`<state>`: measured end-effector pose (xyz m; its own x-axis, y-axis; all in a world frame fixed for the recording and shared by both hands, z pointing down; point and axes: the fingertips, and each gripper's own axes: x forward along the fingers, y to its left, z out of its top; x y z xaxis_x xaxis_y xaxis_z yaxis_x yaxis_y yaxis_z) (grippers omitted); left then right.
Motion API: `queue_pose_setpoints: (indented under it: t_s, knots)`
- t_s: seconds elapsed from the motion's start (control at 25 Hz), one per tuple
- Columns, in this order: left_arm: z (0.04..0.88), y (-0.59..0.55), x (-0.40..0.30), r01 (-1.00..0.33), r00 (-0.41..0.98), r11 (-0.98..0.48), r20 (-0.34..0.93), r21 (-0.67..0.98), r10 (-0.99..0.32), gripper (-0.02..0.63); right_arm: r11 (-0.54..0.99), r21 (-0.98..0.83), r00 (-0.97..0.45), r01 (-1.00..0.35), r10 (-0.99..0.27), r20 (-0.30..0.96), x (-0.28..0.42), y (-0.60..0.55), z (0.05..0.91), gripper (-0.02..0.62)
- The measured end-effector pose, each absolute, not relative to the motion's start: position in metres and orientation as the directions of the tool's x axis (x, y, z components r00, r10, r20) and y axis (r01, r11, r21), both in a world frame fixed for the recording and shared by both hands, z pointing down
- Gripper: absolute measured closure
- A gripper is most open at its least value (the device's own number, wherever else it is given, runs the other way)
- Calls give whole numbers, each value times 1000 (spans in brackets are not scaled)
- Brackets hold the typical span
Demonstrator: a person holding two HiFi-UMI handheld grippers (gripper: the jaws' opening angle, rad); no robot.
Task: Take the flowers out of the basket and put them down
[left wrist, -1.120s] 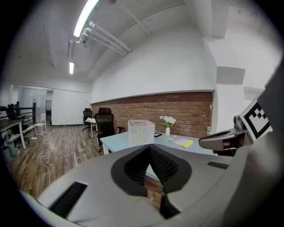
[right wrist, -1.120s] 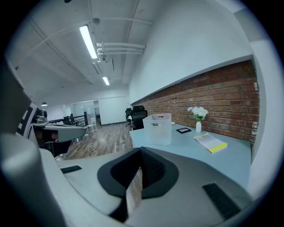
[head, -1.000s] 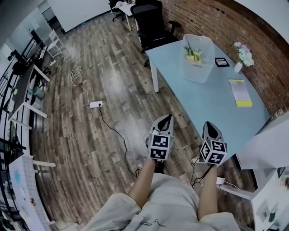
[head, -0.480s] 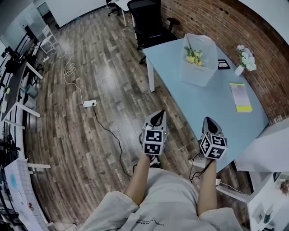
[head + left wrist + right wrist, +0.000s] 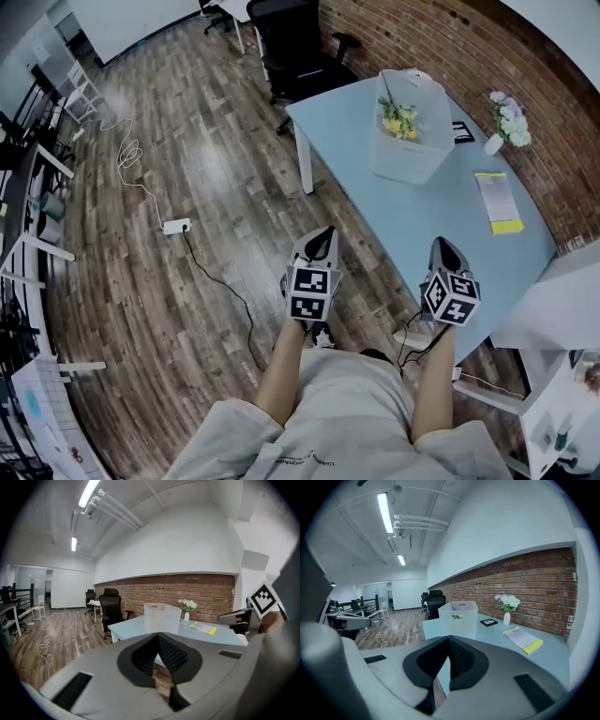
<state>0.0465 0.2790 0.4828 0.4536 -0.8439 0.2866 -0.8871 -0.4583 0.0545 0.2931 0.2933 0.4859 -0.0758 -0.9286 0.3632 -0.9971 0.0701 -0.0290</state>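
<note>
A translucent white basket (image 5: 412, 127) stands on the light blue table (image 5: 441, 220), with yellow flowers (image 5: 398, 116) inside it. The basket (image 5: 161, 617) shows ahead in the left gripper view, and as basket (image 5: 459, 618) in the right gripper view. My left gripper (image 5: 323, 236) hangs over the wood floor, short of the table's near edge, jaws together and nothing in them. My right gripper (image 5: 443, 247) is over the table's near edge, shut and empty too. Both are well short of the basket.
A small vase of white flowers (image 5: 506, 117), a yellow-edged booklet (image 5: 499, 197) and a small black item (image 5: 460, 131) lie on the table by the brick wall. A black office chair (image 5: 300, 52) stands at the far end. A power strip with cable (image 5: 176, 226) lies on the floor.
The person has walked closer to the table. Both grippers have gone forward with them, staying shut, and the right one now reaches the table's edge.
</note>
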Motion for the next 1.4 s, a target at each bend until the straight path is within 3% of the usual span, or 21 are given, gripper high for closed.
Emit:
queue_pose_setpoints:
  t_s: [0.44,0.84,1.4]
  knots:
    - [485,243,-7,-929,370,-362,271,82,-889,583,40,11,-32,-999,-922,386,293,264,482,575]
    - [494,200,16,-845,511,-534,338,29,-790,583,71,26,-55,-997,-913,403,275,201,486,575]
    - [451,84,24,-841,520,-541,293,10,-803,583,39,27,-27,-999,-936,350,283,79,439,575]
